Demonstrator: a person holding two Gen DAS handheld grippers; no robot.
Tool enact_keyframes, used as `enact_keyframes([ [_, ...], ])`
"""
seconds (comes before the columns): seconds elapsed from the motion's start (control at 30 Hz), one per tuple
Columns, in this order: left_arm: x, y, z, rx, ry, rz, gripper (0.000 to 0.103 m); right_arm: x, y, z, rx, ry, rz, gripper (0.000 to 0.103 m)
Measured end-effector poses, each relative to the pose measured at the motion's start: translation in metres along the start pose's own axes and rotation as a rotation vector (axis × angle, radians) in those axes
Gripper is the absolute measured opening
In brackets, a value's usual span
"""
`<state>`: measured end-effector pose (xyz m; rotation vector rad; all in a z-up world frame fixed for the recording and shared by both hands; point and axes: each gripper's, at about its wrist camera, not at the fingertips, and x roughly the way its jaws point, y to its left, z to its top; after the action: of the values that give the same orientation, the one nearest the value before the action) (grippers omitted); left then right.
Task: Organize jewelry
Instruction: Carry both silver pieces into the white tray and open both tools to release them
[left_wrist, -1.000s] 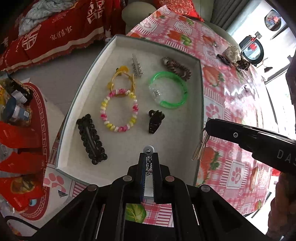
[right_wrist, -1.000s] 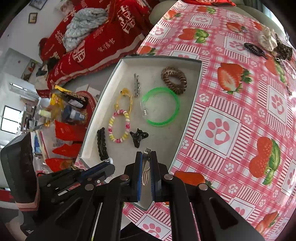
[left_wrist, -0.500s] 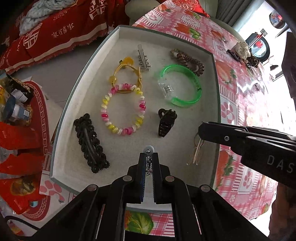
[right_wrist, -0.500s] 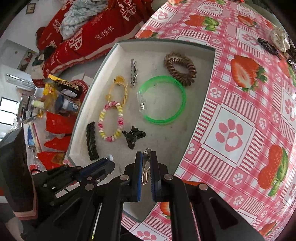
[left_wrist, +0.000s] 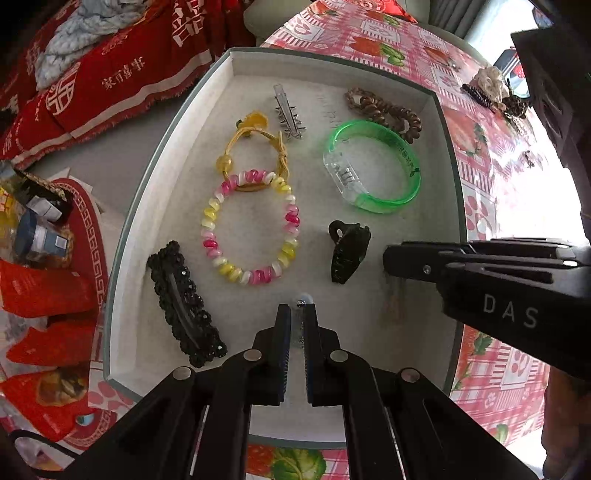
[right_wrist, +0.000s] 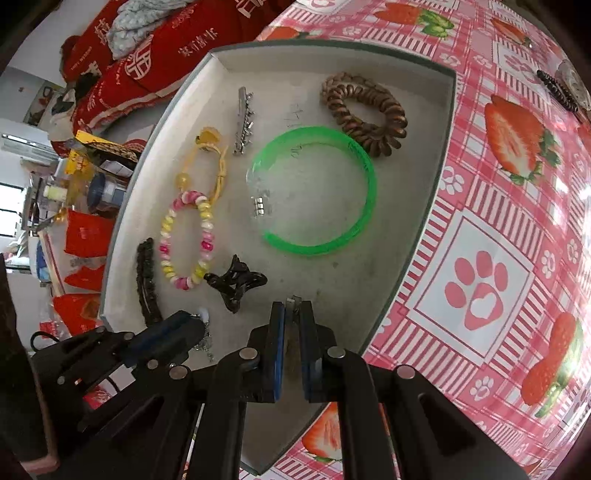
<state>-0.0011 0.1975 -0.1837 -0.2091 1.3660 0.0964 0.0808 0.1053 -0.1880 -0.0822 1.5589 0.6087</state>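
**Two pieces held over the tray, ready to be set down**

Nearest you, the left hand-held gripper (left_wrist: 298, 317) is clamped on a small pearl-tipped pin (left_wrist: 303, 300), its fingers nearly together, low over the front of the grey tray (left_wrist: 155, 177). Beside it, the right hand-held gripper (right_wrist: 291, 314) is pinched on a thin dangling clip (left_wrist: 392, 302); motion blur makes its exact form hard to judge. Lower each piece until it touches the bare lining before you let the fingers part, and keep the two apart so they do not tangle.

Just ahead lie the black claw clip (left_wrist: 349, 251) and the black beaded barrette (left_wrist: 183, 302); steer clear of both. Past them sit the pink-and-yellow bracelet (left_wrist: 251, 229), the yellow cord bracelet (left_wrist: 251, 147) touching it, and the green bangle (left_wrist: 373, 166). Farthest in are the silver hair clip (left_wrist: 289, 112) and the brown spiral tie (left_wrist: 384, 110). More jewelry (left_wrist: 491, 88) waits on the desk (right_wrist: 498, 221) beyond.
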Motion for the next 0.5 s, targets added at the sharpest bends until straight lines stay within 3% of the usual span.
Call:
enact_keyframes([
  [0.2, -0.001, 0.000, 0.000, -0.003, 0.002, 0.021, 0.013, 0.002, 0.003, 0.004, -0.007, 0.006, 0.001, 0.010],
  [0.27, -0.003, -0.001, 0.001, -0.003, -0.005, 0.026, 0.013, 0.002, 0.004, 0.003, -0.005, 0.008, 0.011, 0.017],
  [0.33, -0.006, -0.001, 0.001, 0.002, -0.013, 0.034, 0.013, 0.000, 0.004, 0.003, -0.005, 0.002, 0.007, 0.032],
  [0.5, -0.011, -0.002, 0.001, -0.005, -0.019, 0.033, 0.013, -0.015, 0.000, 0.005, 0.000, -0.028, 0.023, 0.032],
])
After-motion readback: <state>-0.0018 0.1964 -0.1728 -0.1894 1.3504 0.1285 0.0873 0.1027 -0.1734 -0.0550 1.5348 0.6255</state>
